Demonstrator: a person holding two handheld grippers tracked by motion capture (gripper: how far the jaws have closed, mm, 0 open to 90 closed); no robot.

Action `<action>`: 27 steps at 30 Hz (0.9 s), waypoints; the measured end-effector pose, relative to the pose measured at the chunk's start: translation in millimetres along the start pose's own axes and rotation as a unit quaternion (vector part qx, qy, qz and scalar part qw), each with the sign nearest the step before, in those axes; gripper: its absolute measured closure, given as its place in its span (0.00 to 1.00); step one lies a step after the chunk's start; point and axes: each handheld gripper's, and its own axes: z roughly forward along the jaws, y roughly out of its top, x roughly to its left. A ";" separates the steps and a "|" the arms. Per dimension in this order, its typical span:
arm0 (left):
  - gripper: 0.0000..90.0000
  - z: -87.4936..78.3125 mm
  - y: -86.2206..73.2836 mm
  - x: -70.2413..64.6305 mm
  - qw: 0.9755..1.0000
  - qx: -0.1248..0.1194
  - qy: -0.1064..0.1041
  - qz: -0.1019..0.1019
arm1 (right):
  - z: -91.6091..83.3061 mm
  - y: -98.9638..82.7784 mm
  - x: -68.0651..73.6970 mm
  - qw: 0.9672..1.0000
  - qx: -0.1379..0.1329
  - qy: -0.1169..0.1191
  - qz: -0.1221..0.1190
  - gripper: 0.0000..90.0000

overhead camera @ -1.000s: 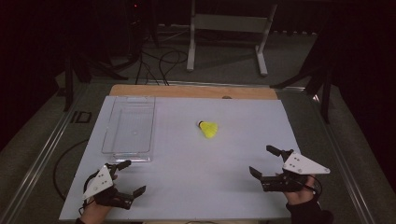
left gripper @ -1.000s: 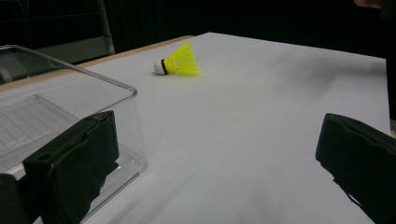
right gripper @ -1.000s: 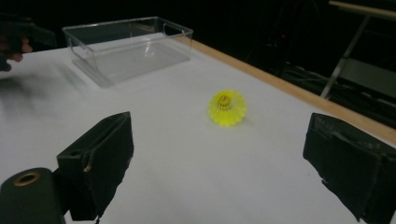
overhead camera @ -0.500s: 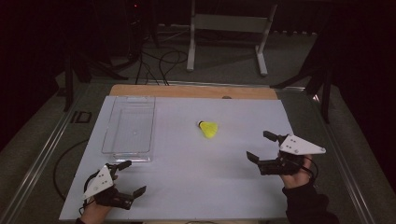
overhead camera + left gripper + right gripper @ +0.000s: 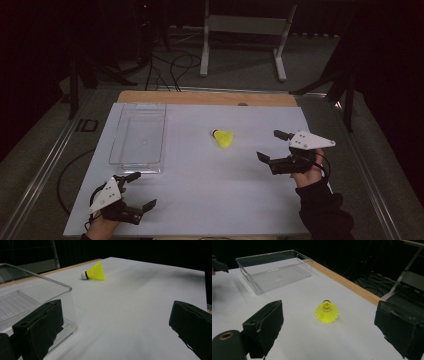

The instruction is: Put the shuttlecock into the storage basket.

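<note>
A yellow shuttlecock lies on its side on the white table top, near the middle. My right gripper hovers open just right of it, jaws pointing at it with nothing between them. My left gripper sits open at the front left corner, just in front of a clear plastic tray that holds nothing. In the right gripper view the shuttlecock lies ahead, centred between the two black jaws.
A strip of wooden table edge runs along the far side. Beyond it stand a metal frame stand and cables on the floor. Dark surroundings ring the table.
My right gripper has moved forward and left, from the front right of the table to close beside the shuttlecock. The left gripper has stayed put.
</note>
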 end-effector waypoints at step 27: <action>0.00 0.6 -0.3 -0.4 1.000 0.001 -0.006 -0.001 | 63.4 11.6 -15.5 0.998 0.054 0.021 0.016 0.10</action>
